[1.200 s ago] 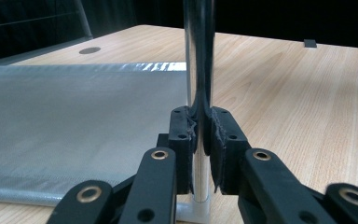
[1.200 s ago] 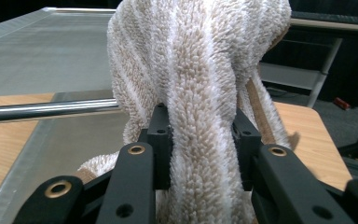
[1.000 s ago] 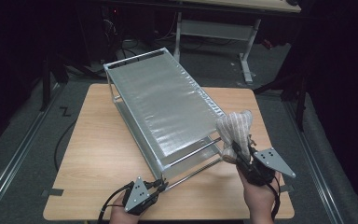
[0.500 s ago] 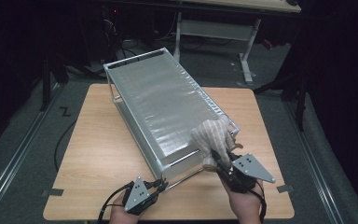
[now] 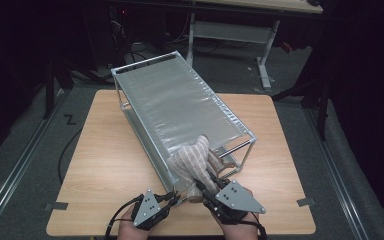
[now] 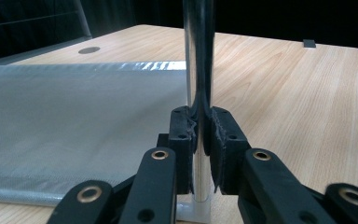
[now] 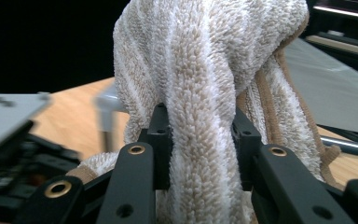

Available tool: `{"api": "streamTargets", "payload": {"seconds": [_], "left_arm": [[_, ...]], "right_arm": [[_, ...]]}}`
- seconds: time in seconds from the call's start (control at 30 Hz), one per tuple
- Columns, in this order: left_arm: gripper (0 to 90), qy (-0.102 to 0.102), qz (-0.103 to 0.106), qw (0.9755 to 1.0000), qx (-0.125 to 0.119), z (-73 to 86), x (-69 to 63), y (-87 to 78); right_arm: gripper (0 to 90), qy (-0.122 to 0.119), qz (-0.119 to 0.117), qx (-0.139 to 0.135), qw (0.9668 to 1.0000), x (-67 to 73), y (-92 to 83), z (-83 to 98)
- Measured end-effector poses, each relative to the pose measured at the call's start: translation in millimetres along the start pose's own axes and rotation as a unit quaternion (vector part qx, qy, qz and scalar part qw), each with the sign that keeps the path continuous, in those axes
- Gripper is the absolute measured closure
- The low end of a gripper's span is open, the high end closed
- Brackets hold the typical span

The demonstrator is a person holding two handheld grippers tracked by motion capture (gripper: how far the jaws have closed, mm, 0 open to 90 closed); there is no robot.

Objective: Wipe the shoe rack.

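Observation:
A metal-framed rack (image 5: pixel 180 107) with a silvery mesh top lies slantwise across the wooden table (image 5: pixel 105 165). My left gripper (image 5: pixel 172 198) is shut on the rack's near corner post (image 6: pixel 199 56), its pads pinched on the shiny tube. My right gripper (image 5: pixel 206 189) is shut on a beige and white striped towel (image 5: pixel 192 162), bunched and draped over the rack's near end. In the right gripper view the towel (image 7: pixel 205 74) bulges between the jaws and hangs over them. The left gripper view shows the mesh sheet (image 6: pixel 70 126) spreading left of the post.
A second desk's white legs (image 5: pixel 265 55) and cables stand beyond the table. Grey floor with metal rails (image 5: pixel 25 160) runs along both sides. Tape marks (image 5: pixel 56 206) sit at the table's near corners. Bare tabletop lies left of the rack.
My right gripper has carried the towel leftward and slightly nearer, from the rack's right corner onto its near end. The left gripper has stayed clamped on the post.

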State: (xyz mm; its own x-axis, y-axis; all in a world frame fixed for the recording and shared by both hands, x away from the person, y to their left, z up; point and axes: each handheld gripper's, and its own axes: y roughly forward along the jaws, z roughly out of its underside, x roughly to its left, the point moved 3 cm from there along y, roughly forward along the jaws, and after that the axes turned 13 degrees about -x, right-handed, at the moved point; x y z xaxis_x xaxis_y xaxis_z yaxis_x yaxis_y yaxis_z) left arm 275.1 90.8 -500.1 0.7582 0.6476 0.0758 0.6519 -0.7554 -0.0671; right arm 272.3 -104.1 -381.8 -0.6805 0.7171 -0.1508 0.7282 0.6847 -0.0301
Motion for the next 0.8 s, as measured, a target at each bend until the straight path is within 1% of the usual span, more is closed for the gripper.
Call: {"api": "streamTargets", "payload": {"seconds": [0.03,0.17,0.23,0.33,0.4,0.47,0.57,0.67,0.8], "left_arm": [[80.1,0.0,0.0,1.0,0.0,0.0,-0.1,0.0],[80.1,0.0,0.0,1.0,0.0,0.0,0.0,0.0],[80.1,0.0,0.0,1.0,0.0,0.0,0.1,-0.1],[80.1,0.0,0.0,1.0,0.0,0.0,0.0,0.1],[80.1,0.0,0.0,1.0,0.0,0.0,-0.1,0.2],[80.1,-0.001,0.0,1.0,0.0,0.0,-0.2,0.2],[80.1,-0.001,0.0,1.0,-0.001,0.1,-0.1,0.1],[80.1,-0.002,0.0,1.0,0.0,0.0,-0.2,0.1],[80.1,-0.002,0.001,1.0,0.0,0.0,-0.1,0.1]], "right_arm": [[68.3,0.002,-0.006,-0.001,1.0,3.8,0.4,-0.6],[68.3,-0.002,-0.032,-0.003,0.9995,19.0,2.3,-3.3],[68.3,-0.005,-0.036,-0.004,0.9993,22.3,2.9,-3.8],[68.3,-0.003,-0.034,-0.004,0.9994,20.9,3.0,-3.8],[68.3,-0.003,-0.025,-0.002,0.9997,17.2,2.7,-3.5],[68.3,0.0,-0.018,-0.001,0.9998,10.9,2.3,-2.8],[68.3,0.007,-0.001,0.0,1.0,-0.2,0.9,-1.8],[68.3,0.014,0.017,0.001,0.9998,-14.6,-1.0,-0.2],[68.3,0.024,0.046,0.003,0.9986,-35.8,-4.9,2.9]]}}
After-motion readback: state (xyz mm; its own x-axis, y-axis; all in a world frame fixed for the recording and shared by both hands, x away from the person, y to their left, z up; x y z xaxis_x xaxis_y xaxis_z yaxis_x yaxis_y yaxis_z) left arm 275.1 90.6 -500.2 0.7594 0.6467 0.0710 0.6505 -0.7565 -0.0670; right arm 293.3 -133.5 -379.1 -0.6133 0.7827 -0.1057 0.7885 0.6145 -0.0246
